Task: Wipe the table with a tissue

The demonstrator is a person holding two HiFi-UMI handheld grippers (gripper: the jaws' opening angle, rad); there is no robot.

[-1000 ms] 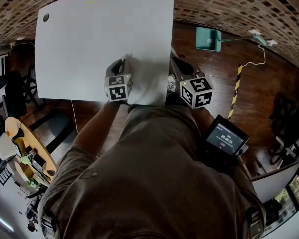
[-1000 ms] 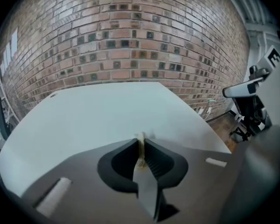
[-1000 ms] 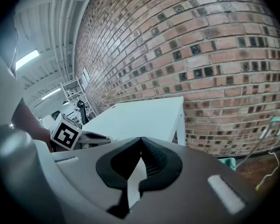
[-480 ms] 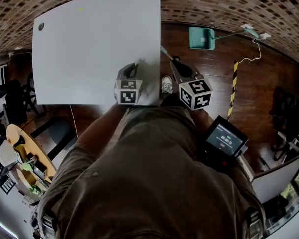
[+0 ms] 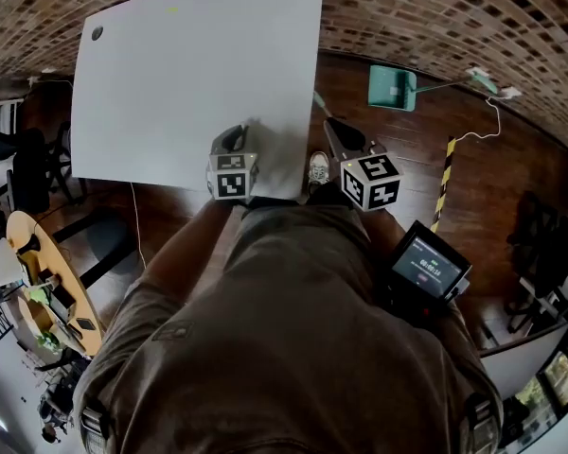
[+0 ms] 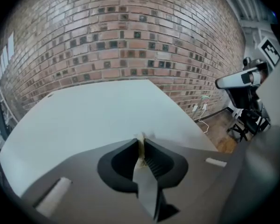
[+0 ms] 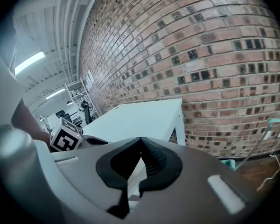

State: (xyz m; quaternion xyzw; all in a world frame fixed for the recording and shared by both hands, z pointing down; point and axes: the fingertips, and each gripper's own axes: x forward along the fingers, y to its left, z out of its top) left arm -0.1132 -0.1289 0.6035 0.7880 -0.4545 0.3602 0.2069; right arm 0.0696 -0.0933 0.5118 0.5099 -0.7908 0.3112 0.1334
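The white table (image 5: 170, 83) fills the upper left of the head view. My left gripper (image 5: 238, 132) rests over its near edge, toward the right corner. In the left gripper view the left gripper (image 6: 141, 140) is shut on a thin, pale tissue (image 6: 141, 148) that pokes out above the fingertips, with the tabletop (image 6: 84, 111) stretching ahead. My right gripper (image 5: 329, 127) hangs off the table's right side over the wooden floor. In the right gripper view the right gripper (image 7: 141, 142) is shut with nothing between the jaws, and the table (image 7: 140, 118) lies ahead to the left.
A dark round hole (image 5: 97, 33) marks the table's far left corner. A teal dustpan (image 5: 392, 85), a white cable (image 5: 488, 102) and yellow-black floor tape (image 5: 447, 173) lie right of the table. A brick wall (image 6: 130, 36) stands behind it. A screen device (image 5: 428, 265) hangs at the person's hip.
The left gripper slid right along the table's near edge with the tissue, then came back left. The right gripper stayed beside the table's right edge.
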